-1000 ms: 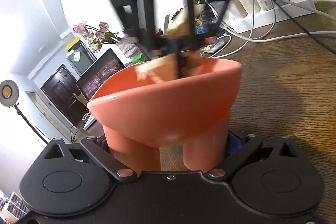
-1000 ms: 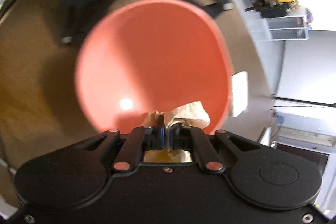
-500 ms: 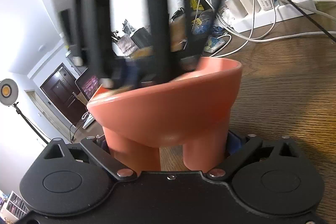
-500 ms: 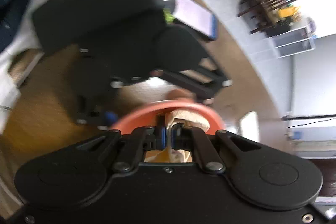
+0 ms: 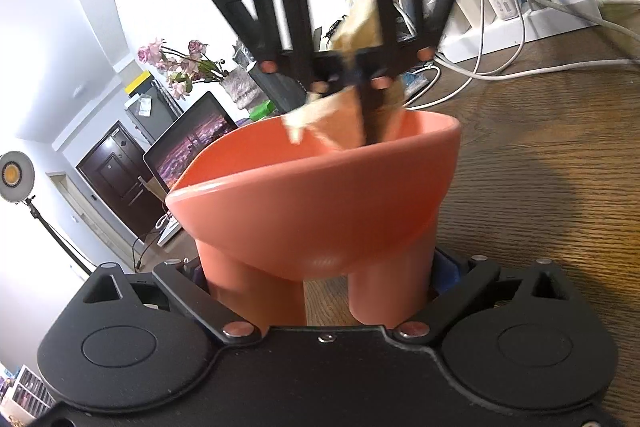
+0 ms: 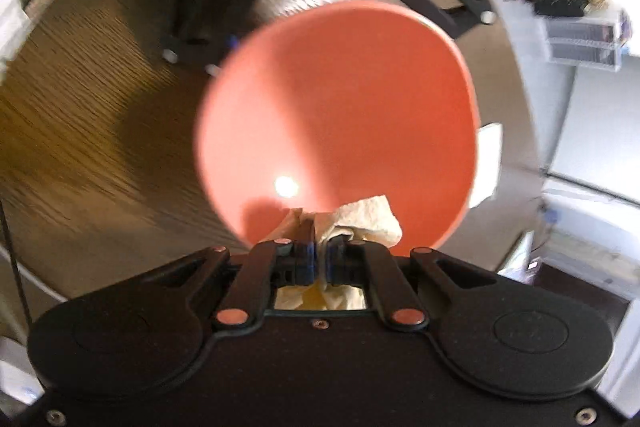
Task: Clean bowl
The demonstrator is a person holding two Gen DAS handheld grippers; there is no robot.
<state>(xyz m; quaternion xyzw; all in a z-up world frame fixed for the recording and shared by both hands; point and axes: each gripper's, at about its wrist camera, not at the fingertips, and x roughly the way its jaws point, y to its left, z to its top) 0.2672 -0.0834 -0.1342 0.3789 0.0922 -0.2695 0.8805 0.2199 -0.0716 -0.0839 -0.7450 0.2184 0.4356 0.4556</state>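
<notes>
The smooth salmon-orange plastic bowl (image 5: 320,195), rounded and standing on thick stubby legs, sits on the dark wood-grain worktop (image 5: 560,163) right in front of the left claw (image 5: 320,291). That claw's jaws stand wide, one against the outer side of each front leg, and it seems to grip the bowl there, though the pads themselves are mostly hidden. From above, the inside of the bowl (image 6: 344,115) is bare and glossy, with one bright spot of reflected light low down and nothing in it but the wiping paper at the near wall.

The right claw (image 6: 319,259) is pinched nearly closed on a crumpled, cream-coloured paper towel (image 6: 364,219), soft and creased, which bulges out past the blue pads and also bunches behind them. In the left view the same towel (image 5: 332,115) hangs just over the far rim.

Half a second ago the right claw was up near the rim with the bowl mostly out of its sight; now it looks down into the whole basin again, much as it did a second ago. The bowl has not shifted.

Behind the bowl stand an open laptop (image 5: 192,143), faded pink flowers (image 5: 176,63) and a white power strip with tangled white cables (image 5: 516,27).
</notes>
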